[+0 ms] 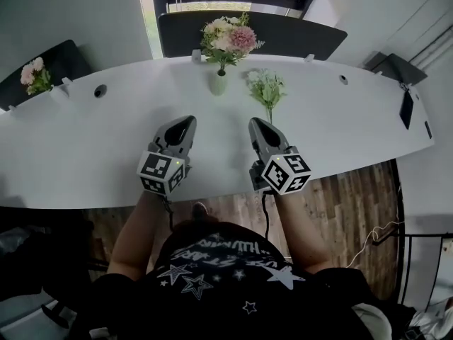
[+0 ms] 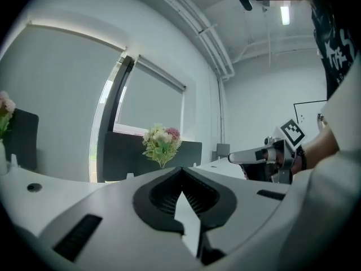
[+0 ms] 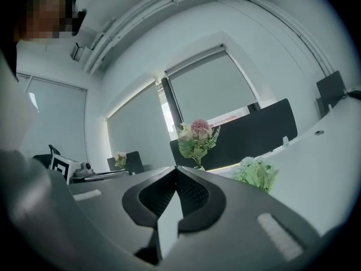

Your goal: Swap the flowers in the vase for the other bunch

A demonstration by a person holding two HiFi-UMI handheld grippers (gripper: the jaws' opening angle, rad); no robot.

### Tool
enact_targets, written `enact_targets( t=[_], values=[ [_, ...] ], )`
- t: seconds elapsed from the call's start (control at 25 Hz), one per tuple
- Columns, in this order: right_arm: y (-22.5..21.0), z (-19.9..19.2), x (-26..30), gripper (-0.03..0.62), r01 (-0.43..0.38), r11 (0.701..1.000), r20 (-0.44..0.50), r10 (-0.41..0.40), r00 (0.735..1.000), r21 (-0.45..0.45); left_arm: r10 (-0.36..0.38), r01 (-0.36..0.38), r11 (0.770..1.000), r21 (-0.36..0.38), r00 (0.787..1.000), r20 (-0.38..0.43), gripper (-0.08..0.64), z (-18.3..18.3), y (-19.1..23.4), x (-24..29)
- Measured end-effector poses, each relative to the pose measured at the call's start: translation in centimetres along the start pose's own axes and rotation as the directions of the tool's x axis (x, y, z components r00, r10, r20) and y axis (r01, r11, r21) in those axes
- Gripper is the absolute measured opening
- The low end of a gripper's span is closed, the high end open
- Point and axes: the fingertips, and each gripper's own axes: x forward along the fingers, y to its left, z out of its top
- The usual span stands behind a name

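Now left tool (image 1: 185, 122), right tool (image 1: 256, 123) level, closed

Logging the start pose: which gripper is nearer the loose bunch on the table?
Right. The right gripper is just short of the loose bunch; the left gripper is farther off, leftward.

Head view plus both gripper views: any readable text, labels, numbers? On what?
Nothing reads cleanly.
On the black star-printed shirt: white lettering across the chest, too distorted to read; the left gripper view shows only a cut-off scrap of it.
On the marker cubes of the left gripper and right gripper: square patterns only, no words or digits.
No print visible on the small white vase or the long white table.
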Motion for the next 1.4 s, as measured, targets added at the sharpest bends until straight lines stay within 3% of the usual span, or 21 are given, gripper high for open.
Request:
enact_targets(
  t=[0.32, 0.72, 1.08, 1.4],
  values=[
    [4.1, -1.5, -8.4, 0.002, -0.019, 1.0, -0.009, 0.019, 1.0, -0.006, 0.023, -0.023, 1.0, -0.002, 0.999, 0.032, 0.008, 1.5, -6.7, -5.9],
    [8.8, -4.2, -16.6, 0.002, -0.072, 0.997, -0.047, 0.071, 0.996, -0.034, 0.048, -0.048, 0.999, 0.012, 0.999, 0.018, 0.008, 0.5, -14.4, -13.6],
    [10.1, -4.8, -19.8, 0.002, -0.029, 0.995, -0.056, 0.023, 0.998, -0.099, 0.016, -0.017, 0.999, 0.037, 1.0, 0.026, 0.008, 0.6, -15.3, -15.0],
    [13.1, -4.9, -19.2, 0.002, 0.029, 0.994, -0.053, -0.035, 0.998, -0.101, -0.038, 0.038, 0.999, 0.026, 0.999, 0.032, 0.008, 1.2, -13.5, -17.5]
  ],
)
